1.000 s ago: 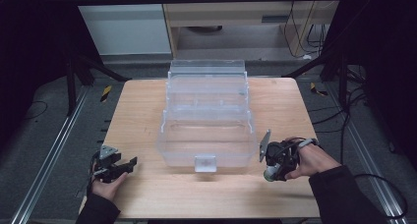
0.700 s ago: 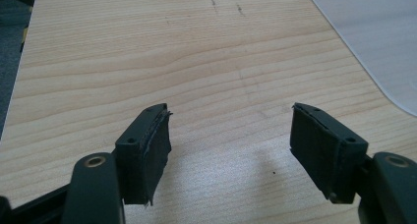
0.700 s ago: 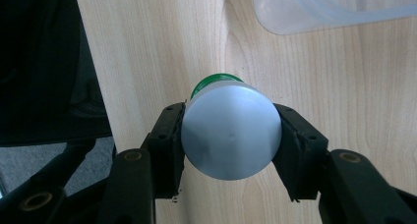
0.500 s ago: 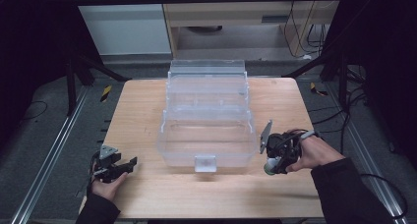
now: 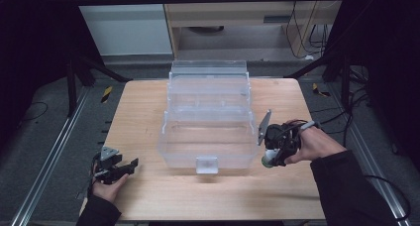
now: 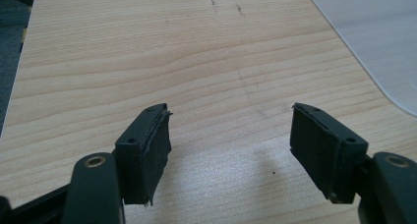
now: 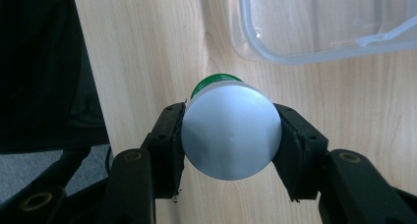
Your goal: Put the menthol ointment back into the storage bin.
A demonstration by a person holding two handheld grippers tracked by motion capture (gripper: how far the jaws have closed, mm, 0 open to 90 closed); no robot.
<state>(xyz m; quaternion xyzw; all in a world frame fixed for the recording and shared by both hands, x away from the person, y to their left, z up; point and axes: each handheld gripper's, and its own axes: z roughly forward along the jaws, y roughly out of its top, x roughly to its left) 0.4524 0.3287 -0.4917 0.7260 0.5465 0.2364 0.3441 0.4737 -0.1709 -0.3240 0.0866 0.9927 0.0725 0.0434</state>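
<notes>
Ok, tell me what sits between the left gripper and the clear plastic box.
Bare wooden table: in the high view, nothing lies between the left gripper and the clear plastic box; the left gripper view shows the same.

No text, label, brand, number or sign can be read on anything in these views.

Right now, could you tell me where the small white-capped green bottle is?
The white-capped green bottle is clamped in the right gripper, on the right of the high view, just off the front right corner of the clear plastic box.
</notes>
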